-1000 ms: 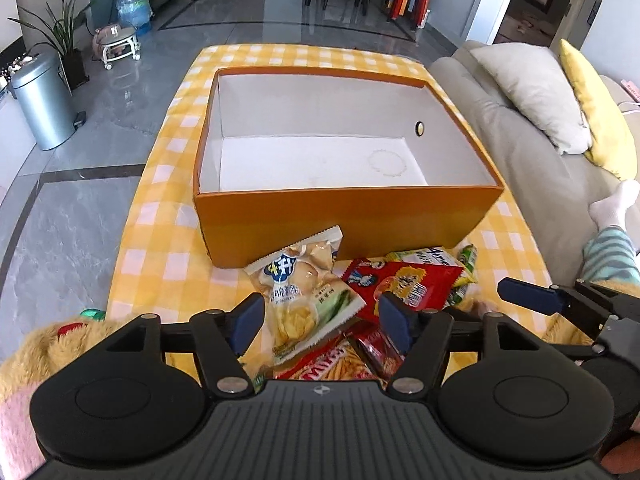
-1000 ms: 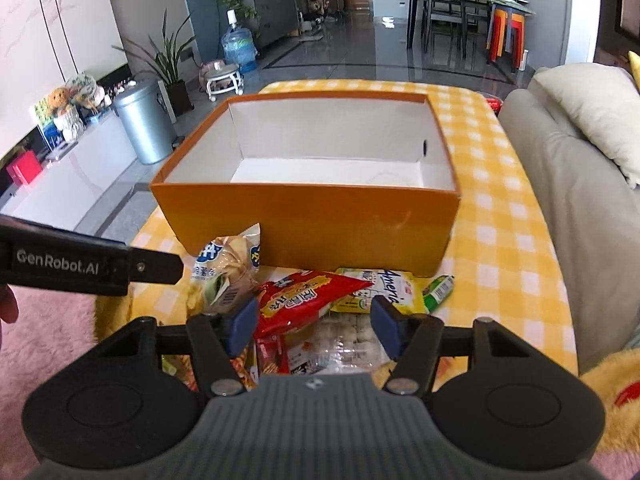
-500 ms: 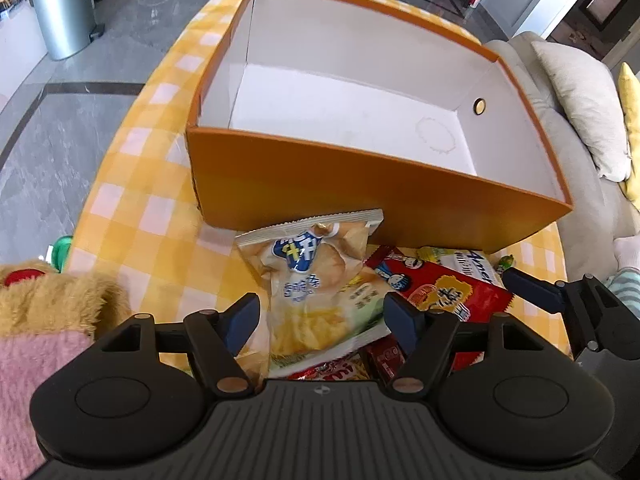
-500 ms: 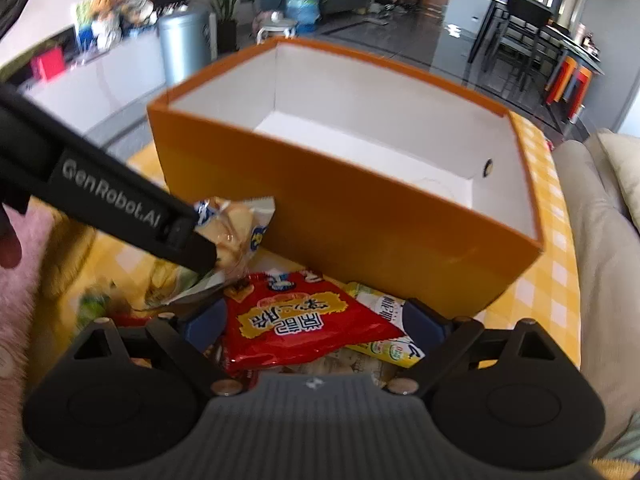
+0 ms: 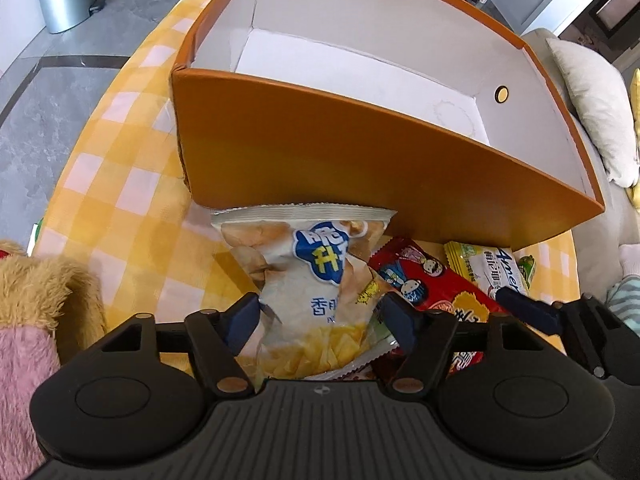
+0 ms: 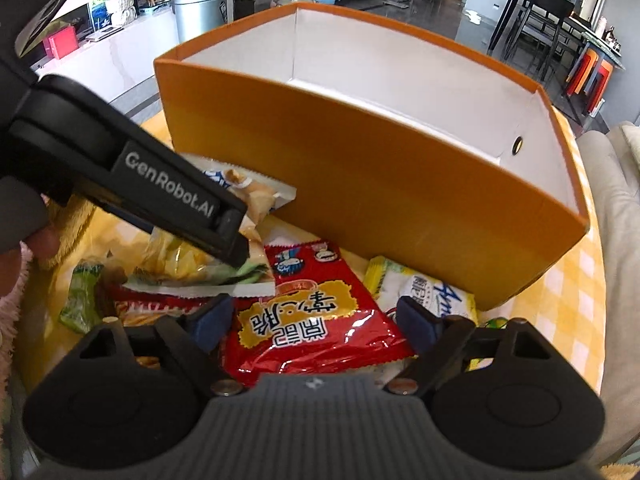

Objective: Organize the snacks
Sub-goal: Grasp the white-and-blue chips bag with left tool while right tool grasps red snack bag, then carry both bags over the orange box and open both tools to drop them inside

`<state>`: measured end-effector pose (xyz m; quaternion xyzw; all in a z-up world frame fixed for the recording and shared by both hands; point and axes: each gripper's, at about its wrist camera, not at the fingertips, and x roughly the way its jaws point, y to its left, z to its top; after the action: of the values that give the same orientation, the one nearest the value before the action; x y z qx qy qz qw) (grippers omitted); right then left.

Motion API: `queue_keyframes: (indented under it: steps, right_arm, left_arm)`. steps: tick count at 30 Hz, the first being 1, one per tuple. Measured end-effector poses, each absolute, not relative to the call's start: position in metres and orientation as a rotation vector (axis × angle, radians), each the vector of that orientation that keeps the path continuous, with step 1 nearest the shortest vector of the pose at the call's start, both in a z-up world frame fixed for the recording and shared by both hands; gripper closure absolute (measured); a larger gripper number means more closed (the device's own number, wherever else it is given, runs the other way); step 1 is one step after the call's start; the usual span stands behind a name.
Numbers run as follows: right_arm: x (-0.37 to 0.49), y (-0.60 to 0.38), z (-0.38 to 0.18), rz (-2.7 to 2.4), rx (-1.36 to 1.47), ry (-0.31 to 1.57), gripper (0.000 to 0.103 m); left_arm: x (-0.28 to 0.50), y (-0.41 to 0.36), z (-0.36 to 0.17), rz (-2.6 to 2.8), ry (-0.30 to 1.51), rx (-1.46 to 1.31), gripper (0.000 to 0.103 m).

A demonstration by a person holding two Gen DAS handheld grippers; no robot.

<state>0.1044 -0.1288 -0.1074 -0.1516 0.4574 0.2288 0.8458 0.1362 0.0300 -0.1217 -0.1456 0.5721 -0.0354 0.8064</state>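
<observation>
Nearby, the orange box (image 5: 360, 168) stood on the checked cloth (image 5: 120, 168). Against its near wall lay the chip bag (image 5: 316, 280) between the left gripper's (image 5: 320, 316) closing jaws, untouched; the red packet (image 6: 316, 320) sat likewise inside the right gripper (image 6: 312, 316).

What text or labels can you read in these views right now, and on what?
"GenRobot.AI": side of the left gripper.
"4me...", cut off: yellow-white packet.
Chinese characters on the pale chip bag and, upside down, on the red packet: too uncertain to quote.
Orange box: no text.
</observation>
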Motion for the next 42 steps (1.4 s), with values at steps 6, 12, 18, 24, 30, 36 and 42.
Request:
queue_keyframes:
  steps: [6, 12, 18, 24, 30, 36, 42]
  right_arm:
    - [0.098, -0.124, -0.106, 0.489, -0.336, 0.946, 0.032]
    - [0.086, -0.128, -0.099, 0.494, -0.338, 0.913, 0.038]
    - [0.075, -0.135, -0.081, 0.481, -0.313, 0.887, 0.039]
    - [0.065, -0.148, -0.065, 0.456, -0.243, 0.873, 0.039]
    - [0.054, -0.165, -0.045, 0.422, -0.159, 0.861, 0.039]
    - [0.038, -0.177, -0.02, 0.39, -0.119, 0.807, 0.039]
    - [0.025, -0.182, 0.008, 0.356, -0.116, 0.718, 0.039]
  left_arm:
    - [0.133, 0.041, -0.118, -0.051, 1.194, -0.307, 0.062]
    - [0.125, 0.042, -0.106, -0.046, 1.159, -0.288, 0.074]
    - [0.114, 0.038, -0.085, -0.042, 1.11, -0.249, 0.076]
    - [0.102, 0.036, -0.061, -0.046, 1.056, -0.203, 0.077]
    - [0.088, 0.037, -0.043, -0.052, 1.017, -0.181, 0.077]
    - [0.079, 0.038, -0.027, -0.072, 0.979, -0.174, 0.077]
    - [0.071, 0.036, -0.007, -0.082, 0.913, -0.155, 0.077]
